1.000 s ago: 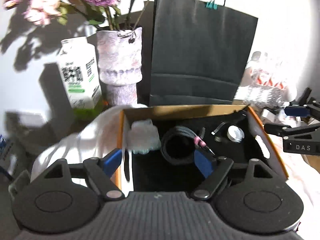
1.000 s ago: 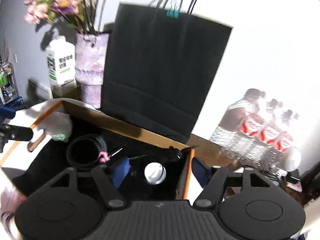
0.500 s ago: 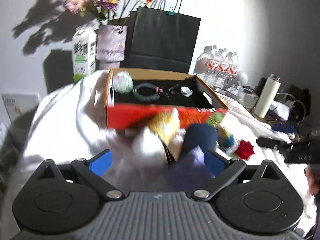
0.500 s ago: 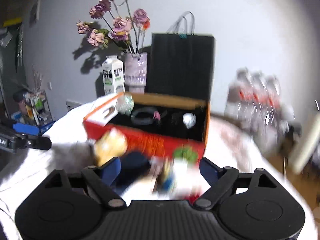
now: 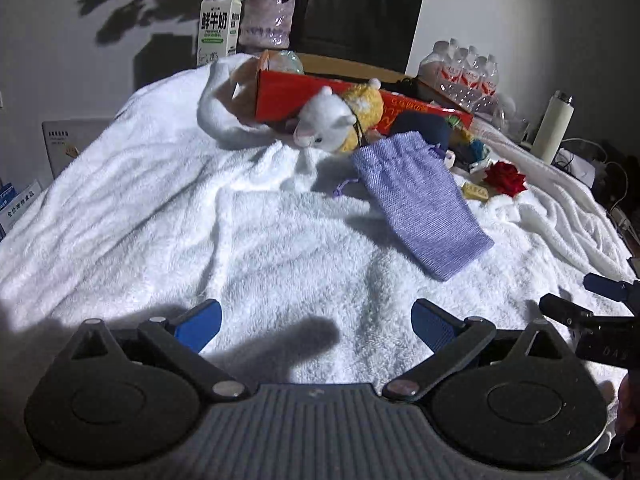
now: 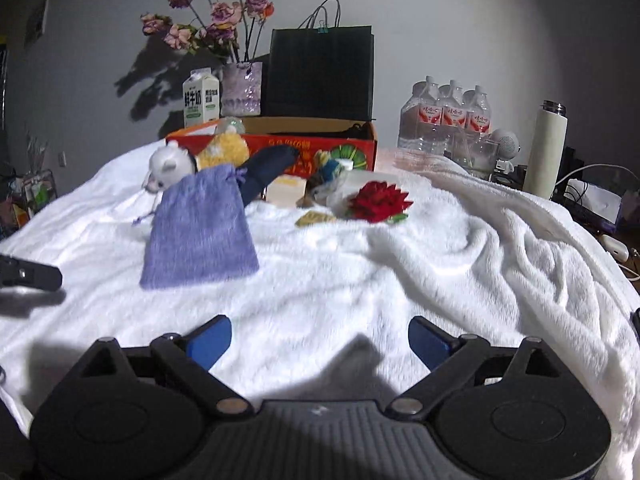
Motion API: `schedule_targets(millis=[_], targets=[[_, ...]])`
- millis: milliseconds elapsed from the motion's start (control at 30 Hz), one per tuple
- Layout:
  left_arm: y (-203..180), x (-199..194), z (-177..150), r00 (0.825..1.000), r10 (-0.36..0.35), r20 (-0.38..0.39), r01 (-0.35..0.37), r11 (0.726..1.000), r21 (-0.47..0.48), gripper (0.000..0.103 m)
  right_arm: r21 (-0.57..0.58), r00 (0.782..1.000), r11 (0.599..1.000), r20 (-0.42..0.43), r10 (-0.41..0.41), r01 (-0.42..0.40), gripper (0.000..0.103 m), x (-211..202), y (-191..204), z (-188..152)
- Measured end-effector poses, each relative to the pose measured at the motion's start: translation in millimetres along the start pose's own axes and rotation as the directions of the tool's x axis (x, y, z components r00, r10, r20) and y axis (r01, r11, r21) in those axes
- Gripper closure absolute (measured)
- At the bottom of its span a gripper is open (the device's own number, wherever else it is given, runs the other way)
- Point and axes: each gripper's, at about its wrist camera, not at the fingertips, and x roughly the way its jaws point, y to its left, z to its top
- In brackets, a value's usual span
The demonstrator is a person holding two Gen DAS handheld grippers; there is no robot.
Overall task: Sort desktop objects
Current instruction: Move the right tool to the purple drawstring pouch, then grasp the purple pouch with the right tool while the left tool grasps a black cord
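Left wrist: left gripper [image 5: 316,322] wide open, empty — right gripper [image 6: 319,336] same, over towel [image 6: 360,280].

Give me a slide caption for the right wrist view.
Open right gripper hovers over a white towel, facing a purple pouch, red flower and orange box.

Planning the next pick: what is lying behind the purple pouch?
Behind the purple pouch lie a plush sheep and a dark blue item, then the red box. What the pouch covers is hidden.
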Motion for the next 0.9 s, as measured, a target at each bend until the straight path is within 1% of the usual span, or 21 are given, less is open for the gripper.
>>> schedule_targets(millis=[67, 100, 233, 300, 367, 500, 600, 633, 667, 700, 767, 833, 867, 900], targets=[[-0.9, 5.4, -0.6, 1.0, 0.02, -0.005, -0.02, 1.0, -0.004, 0.0, -0.003, 1.0, 1.0, -0.006, -0.024, 0.024, 0.01, 2.5, 1.4, -4.0], [-0.6, 6.5, -1.7, 1.0, 0.019, -0.006, -0.019, 1.0, -0.007, 0.0, 0.0, 1.0, 1.0, -0.002, -0.018, 0.018, 0.011, 2.5, 1.9, -3.2], [-3.0, 12.9, 0.3, 1.0, -0.008, 0.0, 0.008, 1.0, -0.015, 0.0, -0.03, 0.998, 0.998, 0.03, 0.049, -0.048, 0.012, 0.7, 10.9, 5.4], [-3.3, 13.1, 4.6, 1.0, -0.016, 0.02, 0.016, 1.0, -0.018, 0.0, -0.062, 0.996, 0.994, 0.034, 0.087, -0.085, 0.017, 4.1, 18.4, 11.1], [-3.2, 13.0, 10.5, 0.999, -0.026, 0.041, 0.027, 0.999, -0.018, 0.0, -0.081, 0.993, 0.99, 0.03, 0.118, -0.116, 0.019, 11.1, 25.0, 19.3], [-2.5, 15.5, 27.0, 0.996, -0.044, 0.076, 0.046, 0.999, -0.027, 0.0, -0.082, 0.987, 0.985, 0.025, 0.157, -0.155, 0.023, 30.9, 34.9, 41.0], [-6.3, 23.8, 47.1, 0.994, -0.057, 0.097, 0.059, 0.998, -0.022, 0.004, -0.087, 0.984, 0.98, 0.012, 0.18, -0.178, 0.023, 54.4, 42.1, 58.0], [-8.6, 28.3, 54.8, 0.993, -0.063, 0.098, 0.065, 0.998, -0.017, 0.011, -0.088, 0.983, 0.98, 0.005, 0.182, -0.181, 0.024, 64.4, 43.9, 63.2], [-10.6, 33.9, 62.9, 0.993, -0.076, 0.095, 0.077, 0.997, -0.014, 0.02, -0.082, 0.982, 0.979, -0.005, 0.187, -0.187, 0.031, 75.3, 44.8, 68.3], [-13.3, 40.9, 71.2, 0.992, -0.087, 0.088, 0.088, 0.996, -0.016, 0.024, -0.064, 0.98, 0.978, -0.017, 0.197, -0.198, 0.045, 86.2, 44.5, 72.9], [-18.1, 56.6, 86.5, 0.991, -0.11, 0.075, 0.112, 0.993, -0.022, 0.032, -0.007, 0.969, 0.972, -0.07, 0.236, -0.237, 0.061, 107.0, 40.9, 79.2], [-23.7, 72.2, 99.8, 0.991, -0.119, 0.062, 0.12, 0.992, -0.025, 0.038, 0.023, 0.957, 0.96, -0.074, 0.28, -0.279, 0.074, 111.1, 36.6, 79.6], [-26.1, 80.2, 105.8, 0.99, -0.126, 0.058, 0.128, 0.991, -0.033, 0.039, 0.027, 0.956, 0.958, -0.069, 0.286, -0.285, 0.1, 108.1, 34.1, 78.3], [-27.8, 88.1, 111.6, 0.989, -0.135, 0.056, 0.138, 0.989, -0.046, 0.039, 0.027, 0.961, 0.963, -0.07, 0.269, -0.268, 0.102, 103.7, 31.0, 76.8]])
